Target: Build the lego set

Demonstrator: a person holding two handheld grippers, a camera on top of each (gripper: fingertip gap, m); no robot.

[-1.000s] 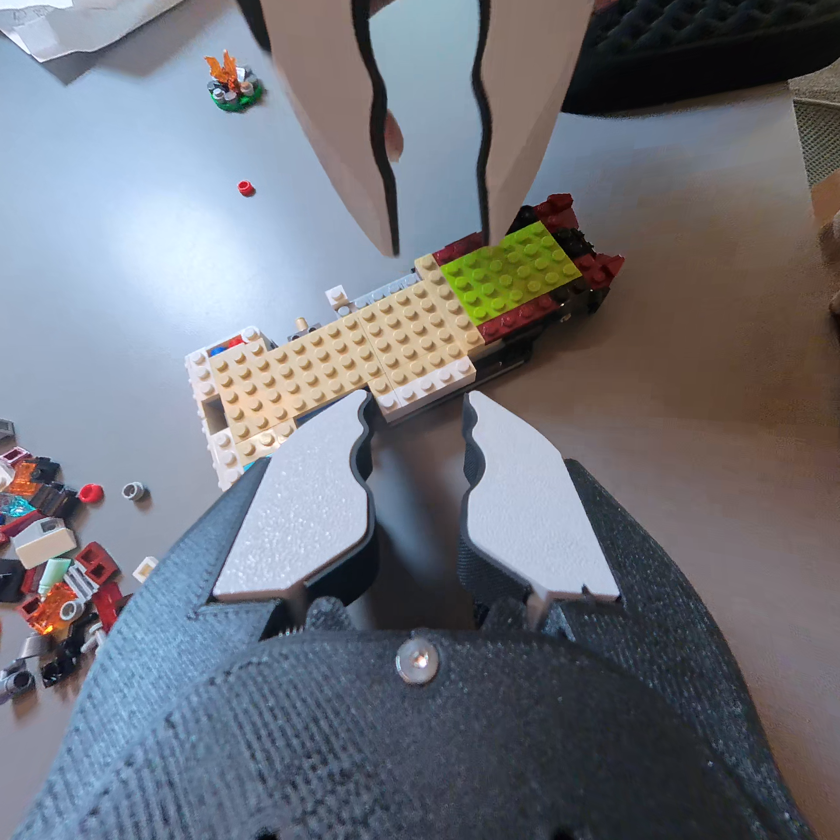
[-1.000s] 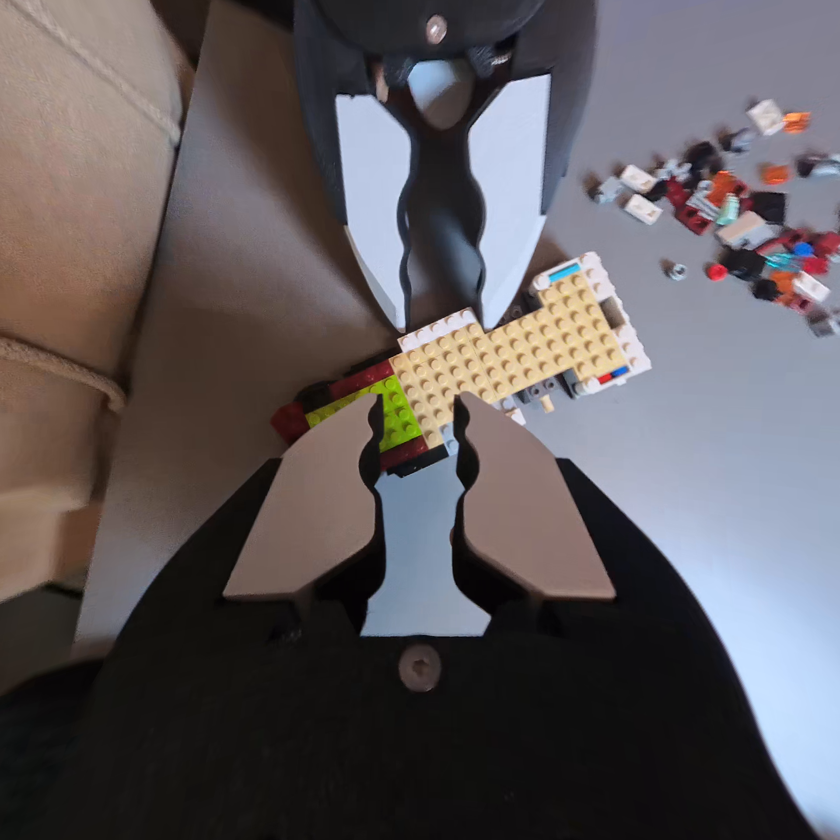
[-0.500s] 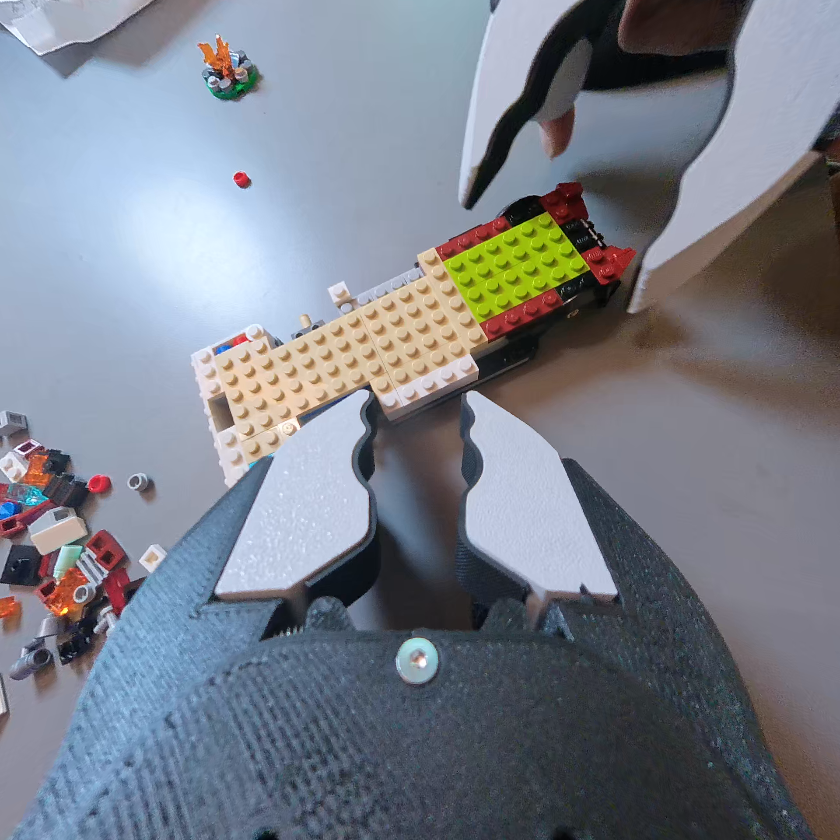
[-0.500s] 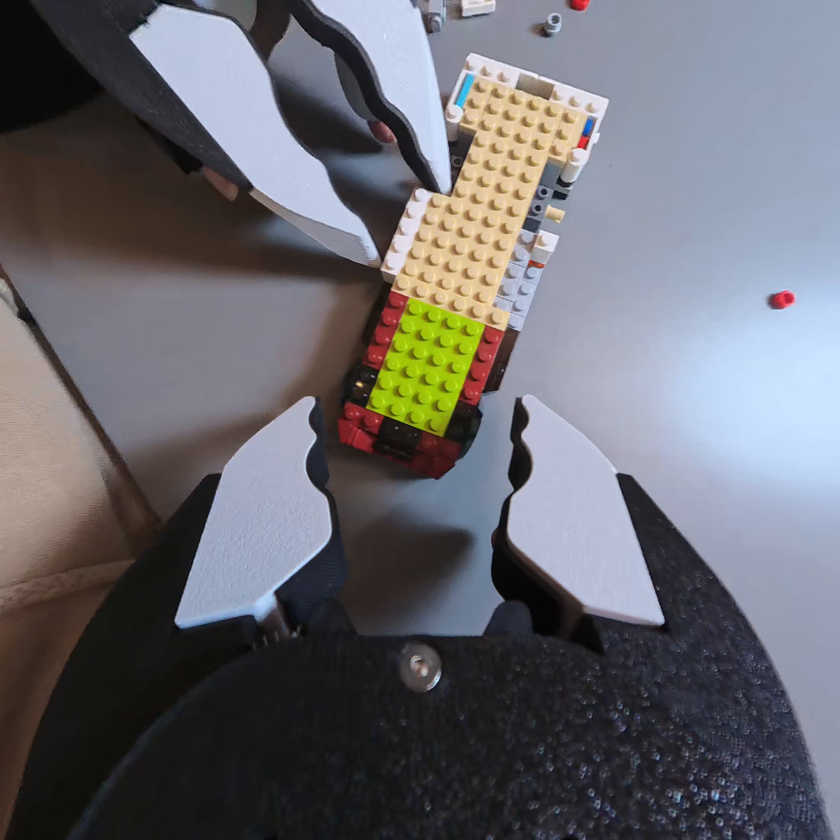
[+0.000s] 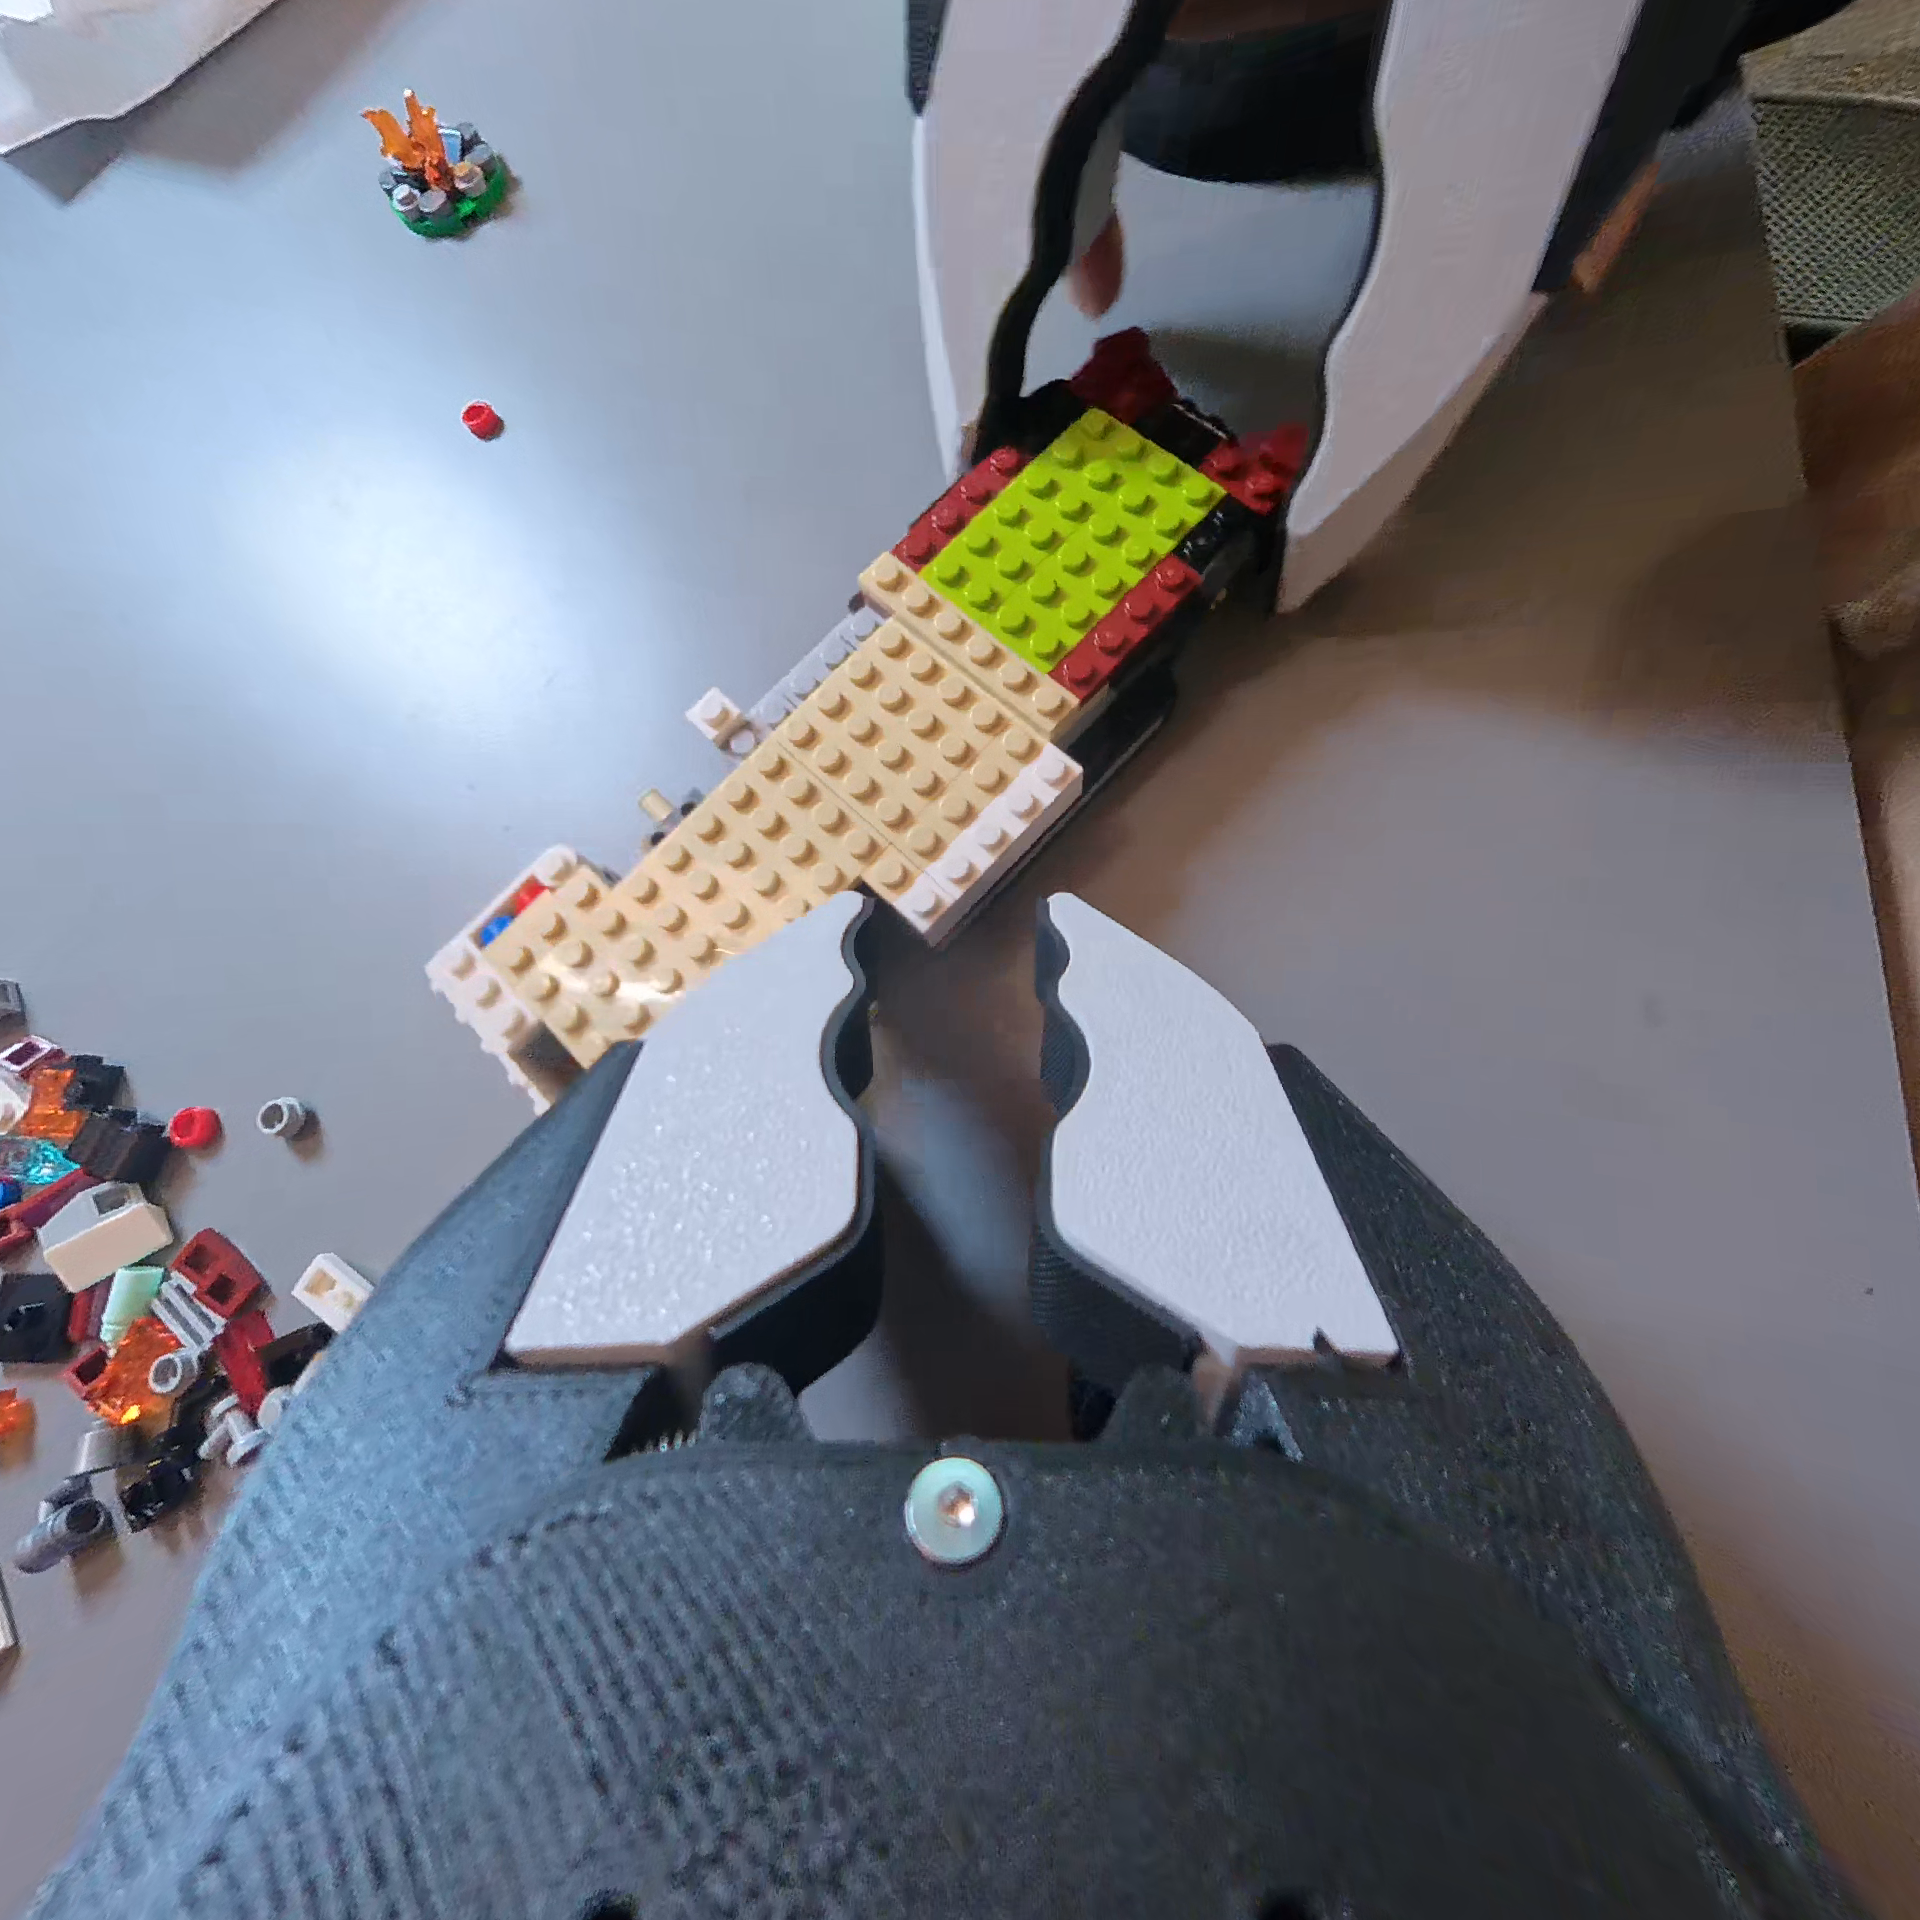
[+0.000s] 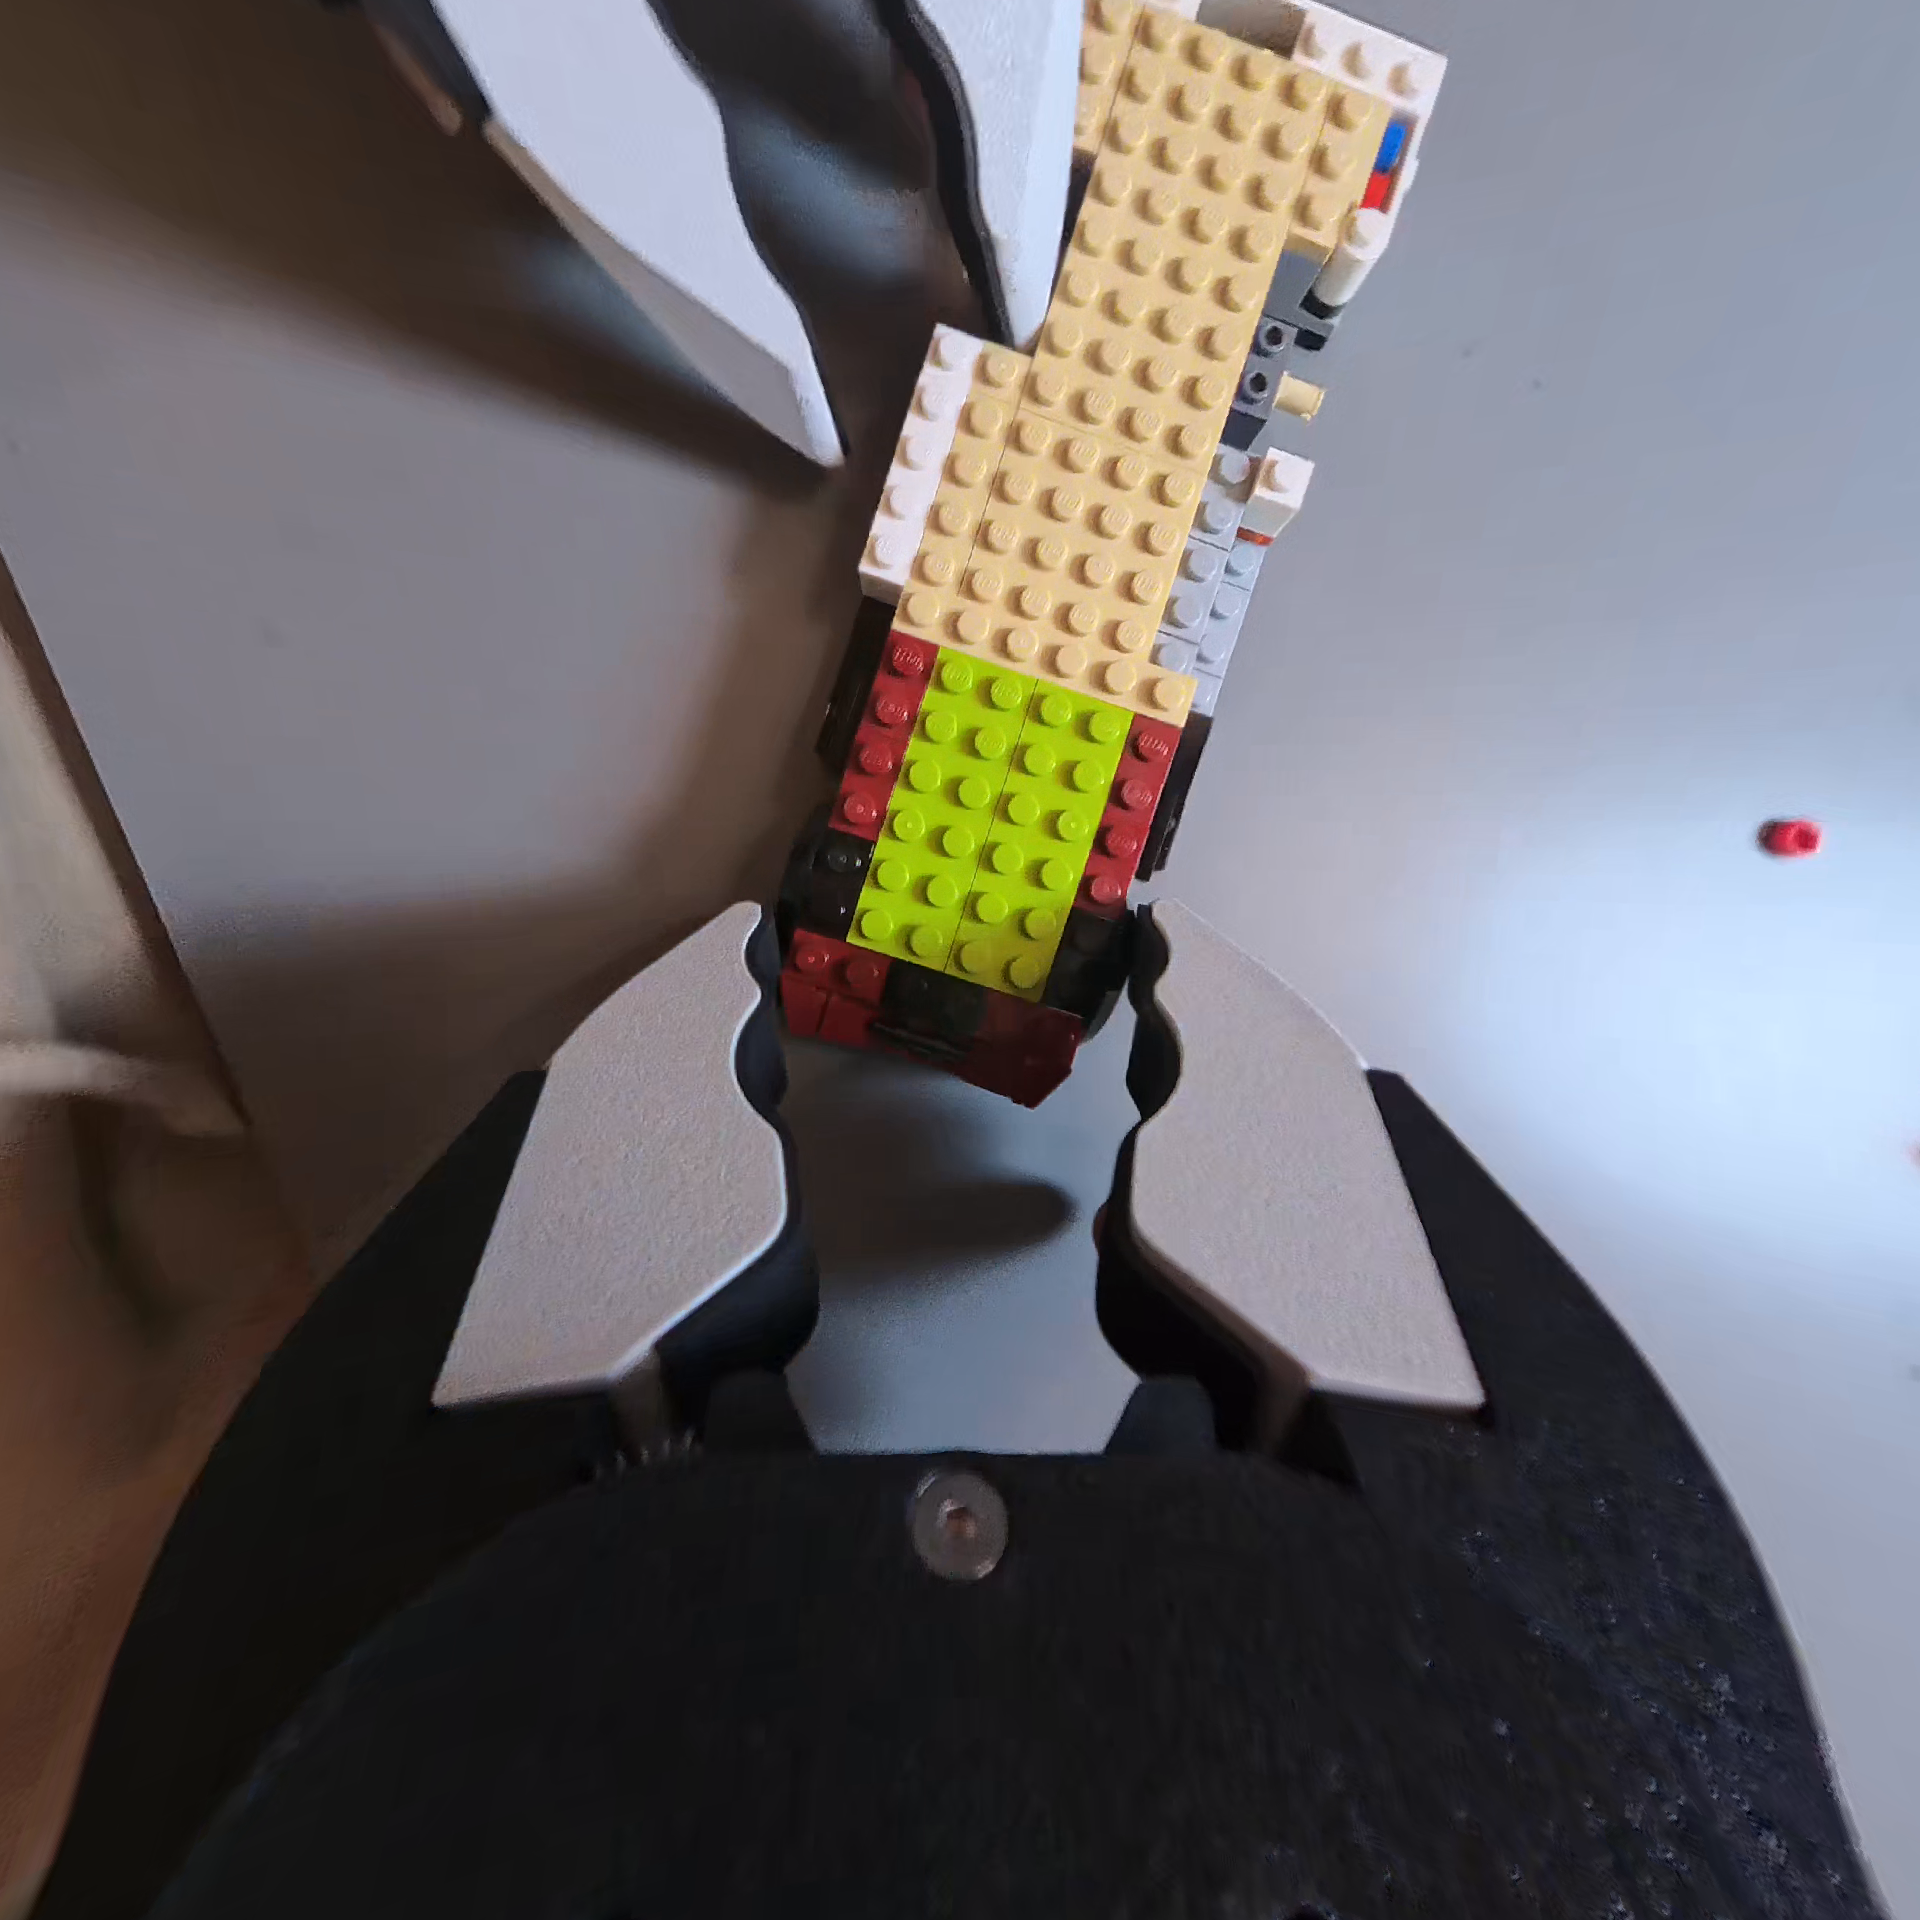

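Between your right gripper's (image 6: 954,920) jaws sits the red-and-lime end of the brick model (image 6: 1081,540); pads look pressed on both flanks, so you're pinching it. Left gripper (image 5: 954,914) is part-spread w/ nothing between the tips, white edge of the model just ahead, left finger over its tan deck. Model lies flat on the grey table (image 5: 1455,935), studs up, looks unfinished. Off to the left jaws' left: loose bricks (image 5: 114,1278), a red stud (image 5: 481,419), a small campfire build (image 5: 442,171).
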